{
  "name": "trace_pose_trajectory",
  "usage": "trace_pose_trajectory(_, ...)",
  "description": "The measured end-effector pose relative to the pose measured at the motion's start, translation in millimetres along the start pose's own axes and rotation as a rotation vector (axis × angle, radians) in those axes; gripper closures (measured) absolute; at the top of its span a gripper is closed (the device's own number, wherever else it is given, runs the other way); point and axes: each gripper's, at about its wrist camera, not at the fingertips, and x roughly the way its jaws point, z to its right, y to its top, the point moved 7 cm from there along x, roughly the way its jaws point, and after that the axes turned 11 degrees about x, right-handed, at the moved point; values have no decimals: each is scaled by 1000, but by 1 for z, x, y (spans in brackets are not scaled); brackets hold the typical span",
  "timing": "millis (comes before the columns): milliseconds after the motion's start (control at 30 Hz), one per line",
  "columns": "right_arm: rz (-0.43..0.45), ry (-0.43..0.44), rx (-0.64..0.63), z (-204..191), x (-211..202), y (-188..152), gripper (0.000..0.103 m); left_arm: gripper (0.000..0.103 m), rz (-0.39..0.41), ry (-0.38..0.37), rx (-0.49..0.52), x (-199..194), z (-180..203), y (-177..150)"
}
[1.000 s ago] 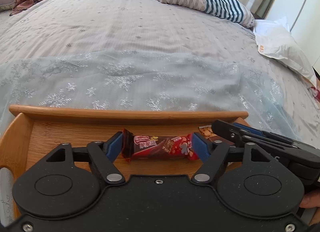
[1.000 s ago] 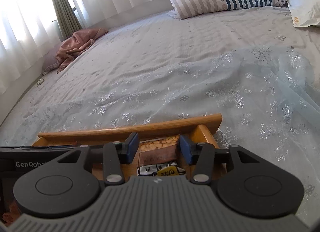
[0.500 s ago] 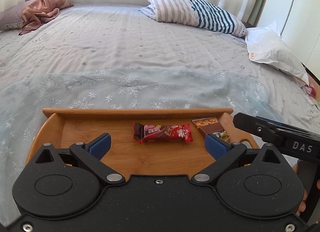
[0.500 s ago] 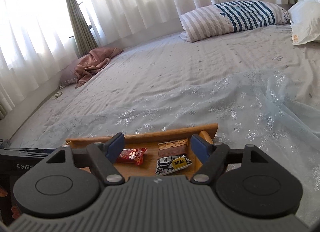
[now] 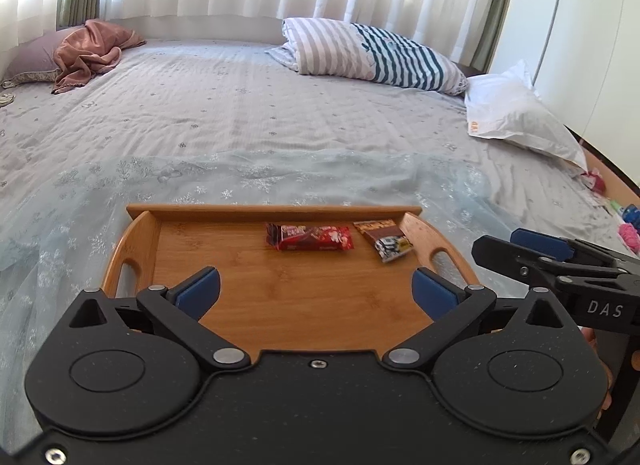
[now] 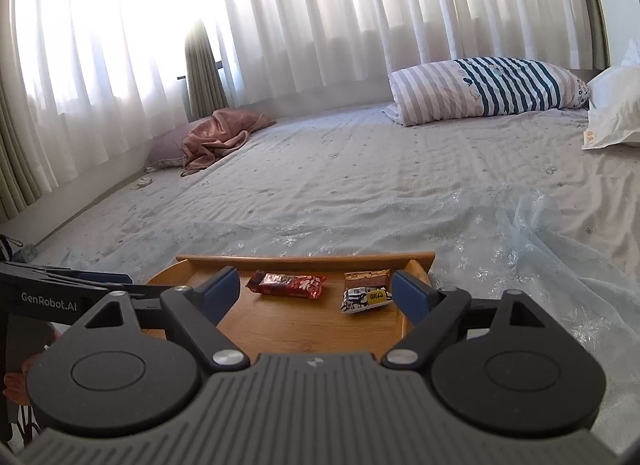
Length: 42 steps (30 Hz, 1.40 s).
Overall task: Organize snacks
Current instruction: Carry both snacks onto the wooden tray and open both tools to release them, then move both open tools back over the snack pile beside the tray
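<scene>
Now released | red snack bar (image 5: 309, 237) and brown snack pack (image 5: 384, 239) lie on wooden tray (image 5: 280, 297), far-right corner | left gripper (image 5: 316, 291) spread, empty | right gripper (image 6: 316, 296) opening, empty, both drawn back | placement looks done

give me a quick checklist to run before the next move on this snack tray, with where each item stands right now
1. Left gripper empty, pads apart: ok.
2. Right gripper empty, jaws opening with nothing between them: ok.
3. Red snack bar lying flat on the wooden tray, clear of both grippers: ok.
4. Brown snack pack on the tray beside the red bar, a gap between them: ok.
5. Tray sitting level on the bed cover: cannot tell, the soft cloth under it hides how it is supported.
6. More snacks left to bring to the tray: cannot tell, none shows clearly off the tray.
</scene>
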Motion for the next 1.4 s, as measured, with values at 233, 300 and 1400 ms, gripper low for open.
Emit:
trace_pose_trajectory(233,16,11,-51,-13,-28,-27,9,0,22,-13,28,-39,13,-30)
trace_pose_trajectory(300,19,12,-59,-14,-35,-35,8,0,34,-15,31,-50,16,-38)
trace_pose_trajectory(1400,94,-174,-184,-1,-112,-167,0,32,-35,21,41,-108,32,-172)
